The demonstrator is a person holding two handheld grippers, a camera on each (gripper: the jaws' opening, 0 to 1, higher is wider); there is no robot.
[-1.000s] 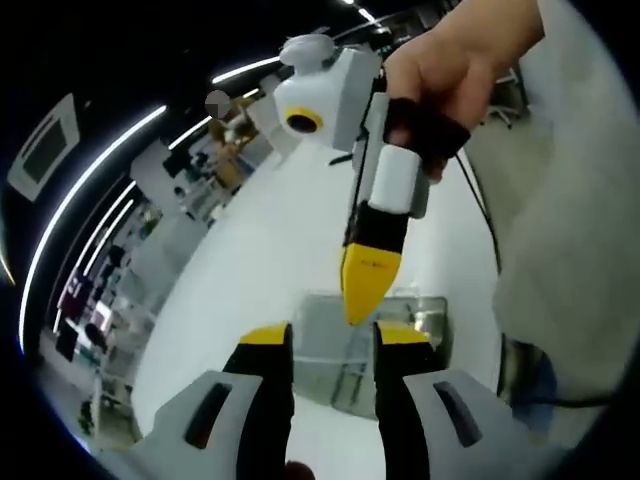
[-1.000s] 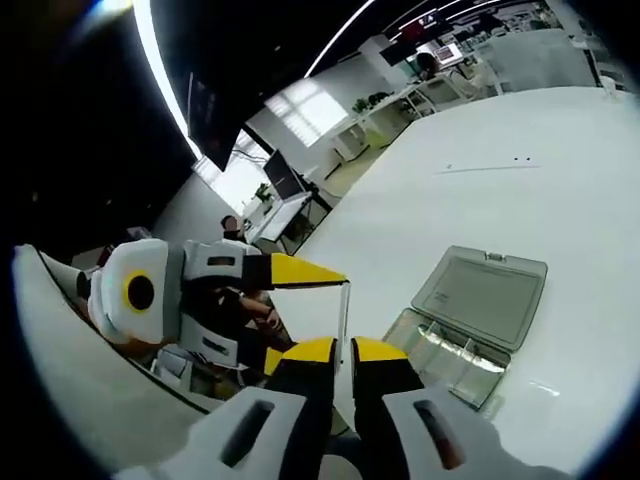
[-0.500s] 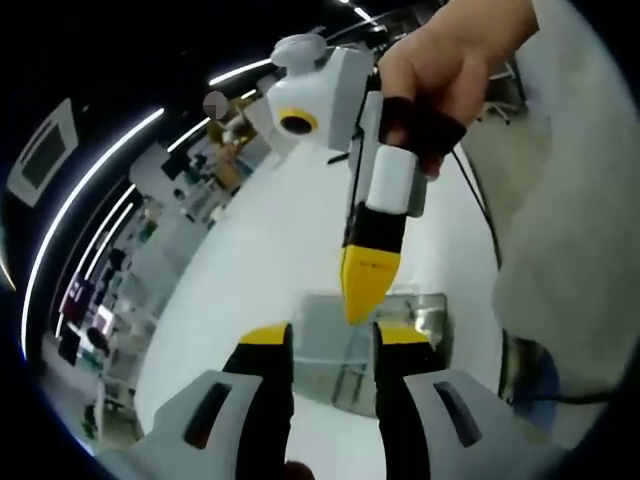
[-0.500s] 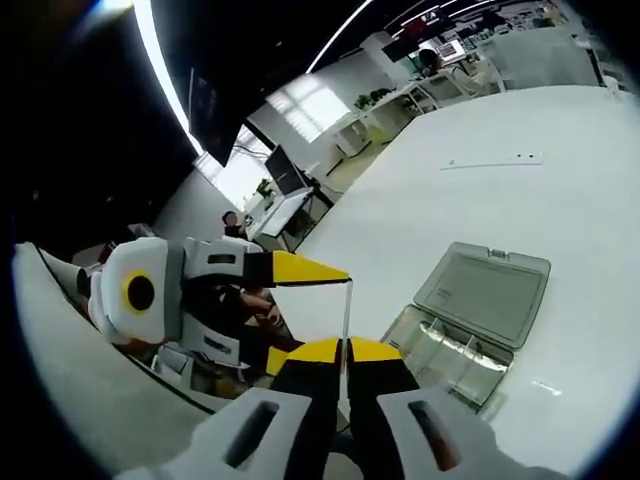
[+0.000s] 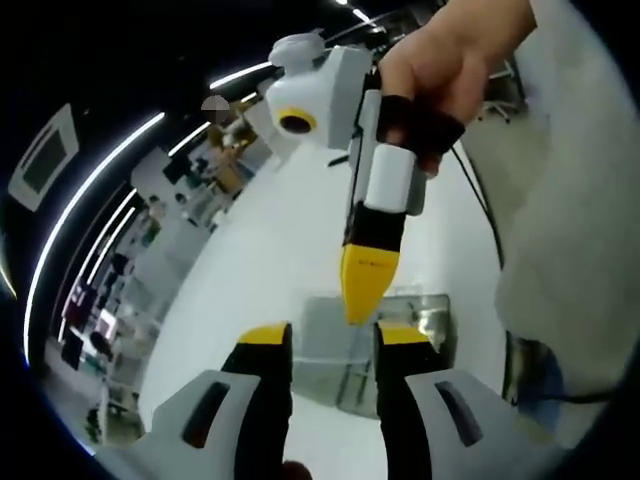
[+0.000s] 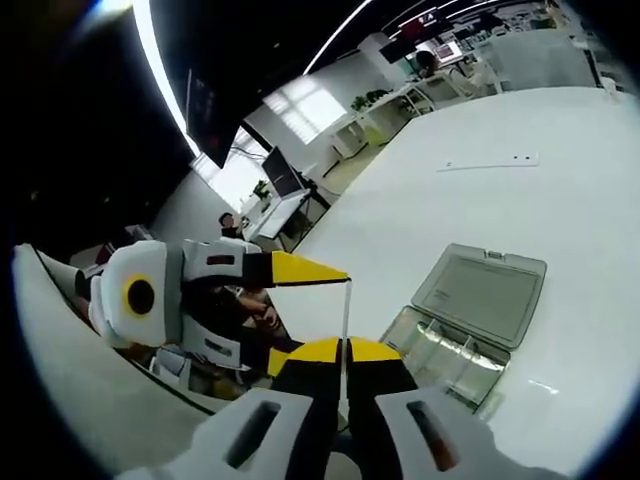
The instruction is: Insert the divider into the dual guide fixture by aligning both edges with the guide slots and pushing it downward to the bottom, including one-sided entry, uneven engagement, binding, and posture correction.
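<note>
Hands first: your right hand (image 5: 455, 70) grips the right gripper (image 5: 363, 300) from above and points it steeply down, its yellow tips just over the near edge of the clear fixture box (image 5: 365, 345) in the left gripper view. In the right gripper view that same gripper (image 6: 343, 350) has its jaws pressed nearly together on the lower end of the divider (image 6: 345, 312), a thin clear strip seen edge-on that stands up between them. The upper end of the strip meets the tip of the left gripper (image 6: 335, 275), which reaches in level from the left of that view; whether it pinches the strip there you cannot tell from this angle.

In the left gripper view your left gripper (image 5: 330, 342) shows its two yellow-tipped jaws parted with a plain gap, and the right gripper's tips hang just above that gap. No strip can be made out between them there.

The divider is held up in the air, apart from the box. The box lies on the white table (image 6: 500, 210) with its lid (image 6: 480, 295) swung flat open beside the tray, and the compartment walls show inside the tray (image 6: 445, 355). Bare tabletop runs round the box on the far side and to the right. A thin pale strip (image 6: 488, 163) lies well beyond the lid.
</note>
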